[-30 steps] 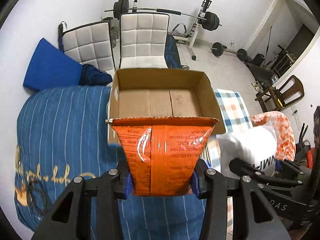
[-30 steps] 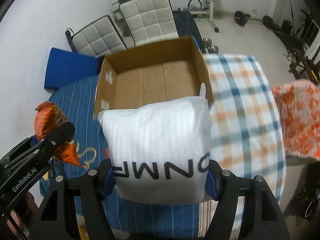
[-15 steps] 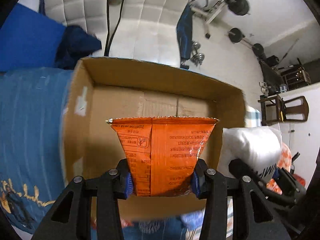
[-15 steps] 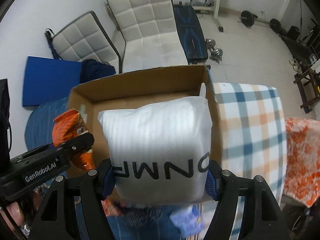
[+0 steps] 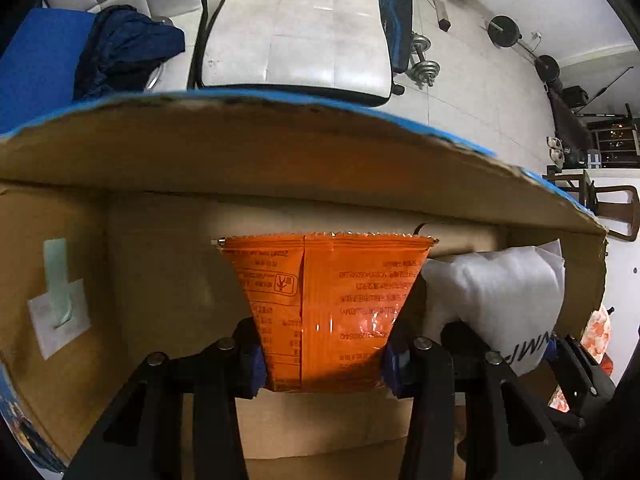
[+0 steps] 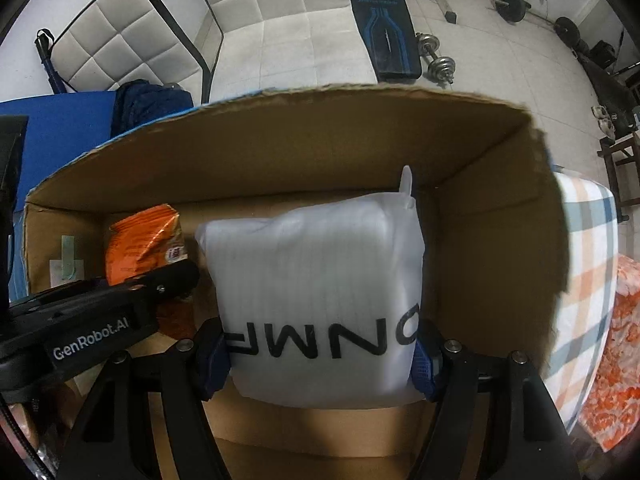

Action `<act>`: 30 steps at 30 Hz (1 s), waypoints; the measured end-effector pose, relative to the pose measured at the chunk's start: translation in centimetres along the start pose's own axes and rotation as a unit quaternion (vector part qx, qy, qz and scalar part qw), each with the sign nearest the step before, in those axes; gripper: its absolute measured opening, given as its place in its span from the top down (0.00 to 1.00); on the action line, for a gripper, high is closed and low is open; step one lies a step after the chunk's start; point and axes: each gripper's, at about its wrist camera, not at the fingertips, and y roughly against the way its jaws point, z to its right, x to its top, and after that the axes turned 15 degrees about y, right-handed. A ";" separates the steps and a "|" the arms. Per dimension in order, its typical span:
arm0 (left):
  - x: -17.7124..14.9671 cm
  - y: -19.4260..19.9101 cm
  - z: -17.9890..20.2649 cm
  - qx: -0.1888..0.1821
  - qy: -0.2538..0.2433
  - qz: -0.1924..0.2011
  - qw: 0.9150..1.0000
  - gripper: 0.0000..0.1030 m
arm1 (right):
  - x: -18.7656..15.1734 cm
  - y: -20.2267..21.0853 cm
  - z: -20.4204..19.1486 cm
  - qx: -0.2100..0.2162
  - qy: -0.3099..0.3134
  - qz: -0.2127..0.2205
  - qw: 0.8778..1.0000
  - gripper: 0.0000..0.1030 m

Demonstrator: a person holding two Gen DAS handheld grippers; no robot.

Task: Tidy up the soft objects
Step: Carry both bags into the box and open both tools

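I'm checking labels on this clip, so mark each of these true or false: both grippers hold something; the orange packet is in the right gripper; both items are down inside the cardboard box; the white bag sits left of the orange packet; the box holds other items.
1. Both grippers hold something. True: the left gripper and the right gripper are each clamped on an item.
2. The crinkly orange snack packet is in the right gripper. False: the left holds it.
3. Both items are inside the brown cardboard box. True.
4. The soft white plastic-wrapped bag sits left of the packet. False: it is to the right.
5. Other items are in the box. False: none visible.
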 end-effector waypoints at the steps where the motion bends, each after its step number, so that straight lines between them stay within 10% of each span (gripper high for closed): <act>1: -0.1 0.0 0.1 0.000 0.000 -0.001 1.000 0.60 | 0.1 -0.3 0.0 0.001 0.000 -0.002 1.000 0.28; 10: -0.2 1.1 0.1 0.014 -0.009 0.004 1.000 0.56 | 0.8 -0.9 -0.1 0.002 0.004 -0.013 1.000 0.25; 22: -1.4 4.7 -0.5 0.059 -0.011 0.058 0.997 0.07 | 0.5 1.5 -1.1 -0.013 0.010 -0.003 1.000 0.00; 30: -3.6 7.0 -0.9 0.060 -0.023 0.095 0.993 0.07 | -1.8 4.3 -2.1 -0.015 0.007 0.012 1.000 0.00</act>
